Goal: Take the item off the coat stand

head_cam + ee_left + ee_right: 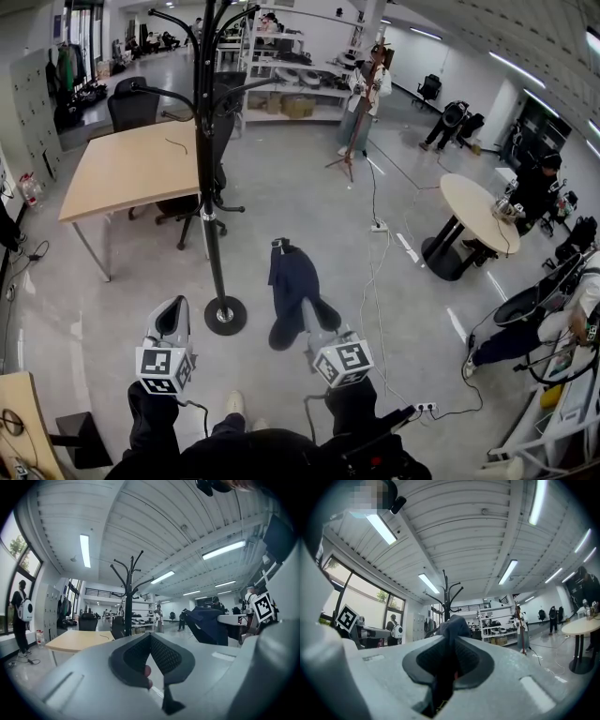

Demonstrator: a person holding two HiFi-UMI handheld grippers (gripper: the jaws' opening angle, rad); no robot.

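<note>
Beside coat stand (206, 169), right gripper (308, 309) fingers clamped on navy jacket (289, 277); left gripper (172, 307) fingers together, empty.

Navy garment (292, 286) off hooks, hanging limp beside black coat stand (208, 187).

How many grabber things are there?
2. The left gripper is beside the coat stand's base, holding nothing; the right gripper is right of it, fingers shut on the dark blue garment.

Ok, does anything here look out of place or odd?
Nothing spilled or damaged. The dark navy fabric garment is off the black metal coat stand, pinched in the right claw beside it; the stand's hooks are bare.
</note>
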